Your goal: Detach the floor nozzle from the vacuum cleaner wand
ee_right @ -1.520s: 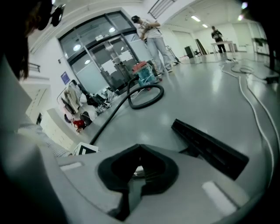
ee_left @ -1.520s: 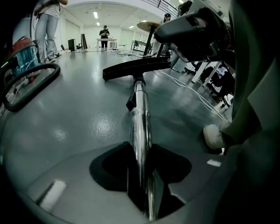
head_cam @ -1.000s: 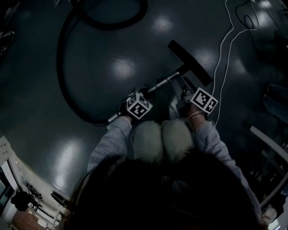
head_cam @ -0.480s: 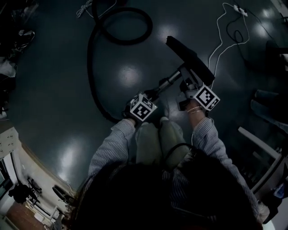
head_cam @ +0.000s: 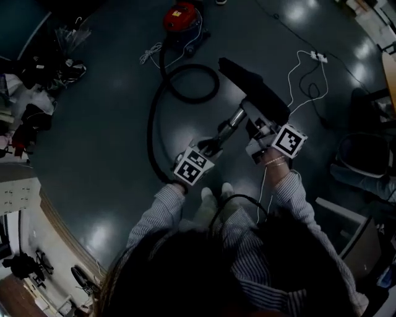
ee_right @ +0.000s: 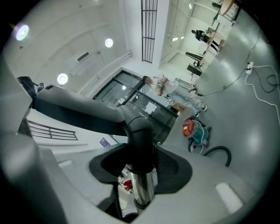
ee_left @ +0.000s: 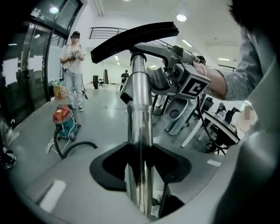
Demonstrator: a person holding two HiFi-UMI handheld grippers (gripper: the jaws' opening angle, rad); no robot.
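Off the floor, the black floor nozzle sits on the end of the chrome wand. My left gripper is shut on the wand lower down; in the left gripper view the wand runs up between the jaws to the nozzle. My right gripper is shut on the nozzle's black neck, just above the wand's chrome end. The right gripper also shows beside the neck in the left gripper view.
The black hose loops over the floor to a red vacuum canister. White cables and a power strip lie at the right, near a chair. Clutter lines the left. A person stands far off.
Both grippers have risen a long way, lifting wand and nozzle off the floor. The person has gone from crouching to standing, and the red canister has come into view.
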